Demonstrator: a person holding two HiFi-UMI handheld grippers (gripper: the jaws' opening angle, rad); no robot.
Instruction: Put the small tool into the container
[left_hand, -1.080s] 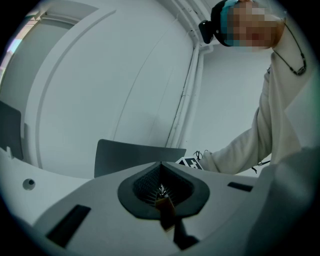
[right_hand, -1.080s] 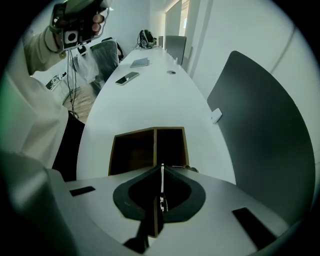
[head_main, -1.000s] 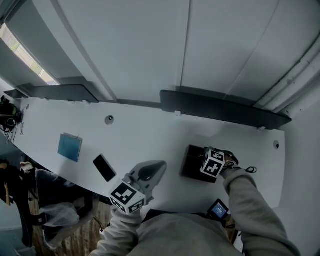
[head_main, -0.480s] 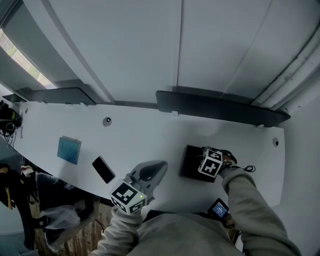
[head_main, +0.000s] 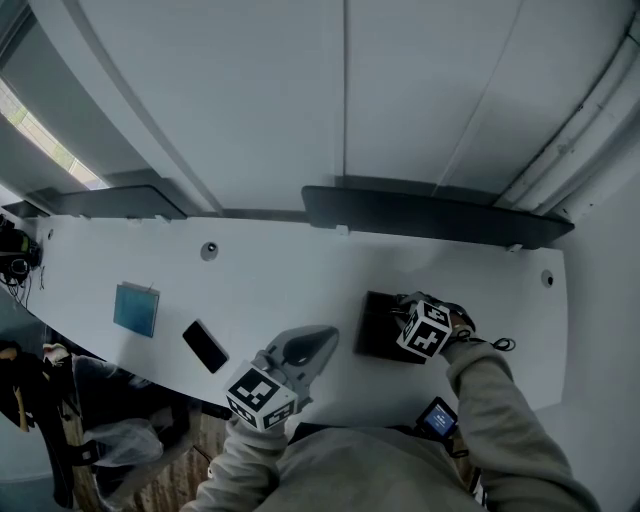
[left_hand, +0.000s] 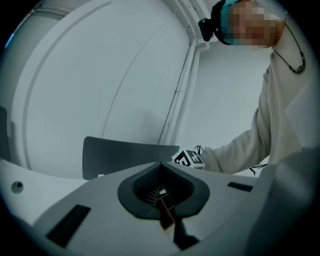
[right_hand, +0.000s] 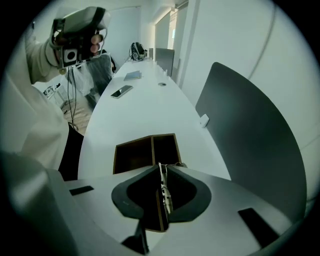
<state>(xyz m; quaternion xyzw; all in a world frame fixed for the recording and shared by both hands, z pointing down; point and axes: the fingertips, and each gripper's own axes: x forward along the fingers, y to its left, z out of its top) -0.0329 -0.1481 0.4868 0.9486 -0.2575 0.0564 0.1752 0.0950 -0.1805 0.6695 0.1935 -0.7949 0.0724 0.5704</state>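
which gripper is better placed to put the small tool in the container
Right. The right gripper is shut on the small tool, with the container just ahead of it. The left gripper is shut on nothing, off to the side.

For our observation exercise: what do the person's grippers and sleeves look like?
The left gripper and right gripper are pale grey wedges with dark inner pads. Each bears a white cube with black square markers. The sleeves are light grey and loose.
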